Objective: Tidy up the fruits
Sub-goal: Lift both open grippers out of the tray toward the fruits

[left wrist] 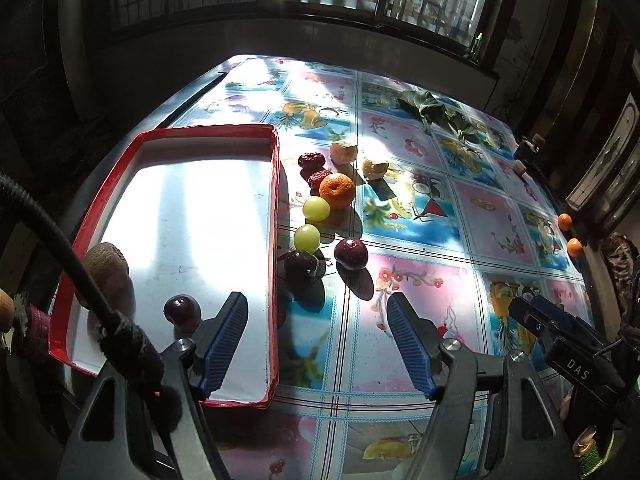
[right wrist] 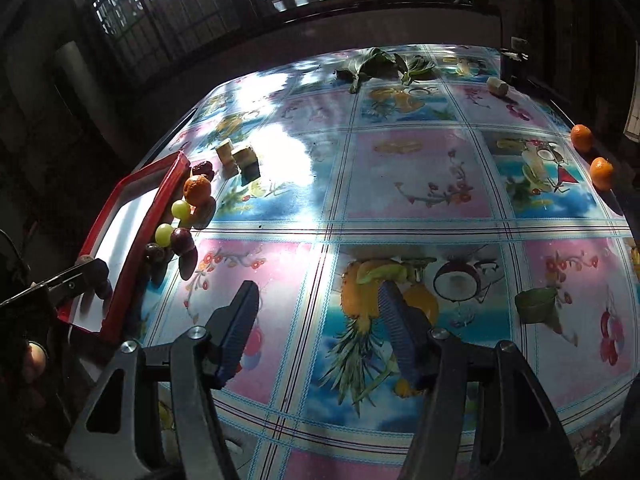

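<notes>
A red-rimmed white tray [left wrist: 276, 208] lies at the table's left; it holds a brown kiwi [left wrist: 106, 268] and a dark cherry [left wrist: 182, 312]. Right of the tray lie two dark cherries [left wrist: 351, 254], two green grapes [left wrist: 316, 208], an orange mandarin [left wrist: 337, 191], two red dates [left wrist: 310, 160] and two pale fruit chunks [left wrist: 344, 152]. My left gripper [left wrist: 318, 344] is open and empty, hovering over the tray's right rim. My right gripper [right wrist: 316, 332] is open and empty above the table's middle. The tray [right wrist: 132, 256] and fruit row [right wrist: 182, 238] show at its left.
Green leaves [right wrist: 380, 62] lie at the table's far side. Two mandarins [right wrist: 600, 172] sit at the right edge, with a pale chunk [right wrist: 497, 87] at the far right. A green leaf piece [right wrist: 534, 304] lies near the right gripper. The right gripper's body [left wrist: 568, 344] shows at the left view's right.
</notes>
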Motion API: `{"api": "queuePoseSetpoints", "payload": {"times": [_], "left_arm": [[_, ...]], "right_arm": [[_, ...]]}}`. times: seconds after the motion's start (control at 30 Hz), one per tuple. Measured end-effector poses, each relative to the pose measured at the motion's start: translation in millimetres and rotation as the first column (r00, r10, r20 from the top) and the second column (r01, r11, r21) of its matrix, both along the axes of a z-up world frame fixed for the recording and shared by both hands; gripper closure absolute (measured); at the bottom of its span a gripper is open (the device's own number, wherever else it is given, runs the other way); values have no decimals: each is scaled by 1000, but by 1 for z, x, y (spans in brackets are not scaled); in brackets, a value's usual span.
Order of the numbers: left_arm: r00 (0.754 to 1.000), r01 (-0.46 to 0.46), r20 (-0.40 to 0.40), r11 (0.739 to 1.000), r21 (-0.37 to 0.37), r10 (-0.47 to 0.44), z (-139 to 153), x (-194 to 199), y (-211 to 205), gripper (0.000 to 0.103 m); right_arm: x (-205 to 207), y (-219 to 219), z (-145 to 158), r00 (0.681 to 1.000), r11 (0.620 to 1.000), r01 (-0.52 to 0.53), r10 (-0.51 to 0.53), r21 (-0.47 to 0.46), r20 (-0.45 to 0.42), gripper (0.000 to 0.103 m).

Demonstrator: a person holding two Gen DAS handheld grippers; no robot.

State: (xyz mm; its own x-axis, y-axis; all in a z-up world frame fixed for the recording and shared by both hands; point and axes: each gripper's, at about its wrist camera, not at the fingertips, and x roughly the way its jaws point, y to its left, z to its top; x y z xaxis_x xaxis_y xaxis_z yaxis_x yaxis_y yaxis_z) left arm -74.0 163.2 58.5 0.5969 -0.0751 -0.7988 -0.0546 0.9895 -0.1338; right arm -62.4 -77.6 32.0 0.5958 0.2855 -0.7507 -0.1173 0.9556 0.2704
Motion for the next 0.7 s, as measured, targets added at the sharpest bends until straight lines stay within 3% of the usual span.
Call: {"api": "queuePoseSetpoints", "payload": {"times": [0.43, 0.7], "left_arm": [[999, 37, -34, 999, -24, -38, -8, 6, -23, 31], [996, 46, -71, 995, -83, -52, -17, 22, -24, 31]], "right_arm": [[-2, -58, -6, 992, 992, 128, -128, -15, -15, 40], [12, -130, -6, 941, 940, 338, -339, -49, -13, 39]]}}
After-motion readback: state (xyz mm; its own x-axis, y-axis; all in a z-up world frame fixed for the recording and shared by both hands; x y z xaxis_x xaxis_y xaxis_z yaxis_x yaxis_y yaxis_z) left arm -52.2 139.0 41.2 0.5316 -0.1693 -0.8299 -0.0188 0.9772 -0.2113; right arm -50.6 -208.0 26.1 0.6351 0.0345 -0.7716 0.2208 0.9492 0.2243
